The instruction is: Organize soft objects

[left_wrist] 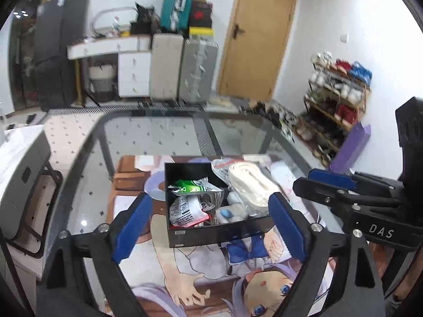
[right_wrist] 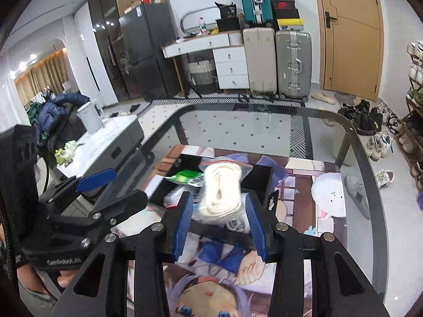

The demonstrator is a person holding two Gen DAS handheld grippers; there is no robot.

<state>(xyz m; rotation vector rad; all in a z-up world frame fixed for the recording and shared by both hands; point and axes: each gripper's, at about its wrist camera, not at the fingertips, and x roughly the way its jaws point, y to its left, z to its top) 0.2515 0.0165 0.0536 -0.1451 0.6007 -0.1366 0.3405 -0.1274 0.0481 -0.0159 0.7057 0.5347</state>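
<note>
Both grippers gape empty, right gripper [right_wrist: 219, 222] and left gripper [left_wrist: 208, 225], flanking the bagged rope [right_wrist: 223, 187].

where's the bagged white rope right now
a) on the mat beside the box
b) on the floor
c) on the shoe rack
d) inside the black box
d) the rope lies in the right side of the box, next to the green packet; the right gripper is open around its near end.
</note>
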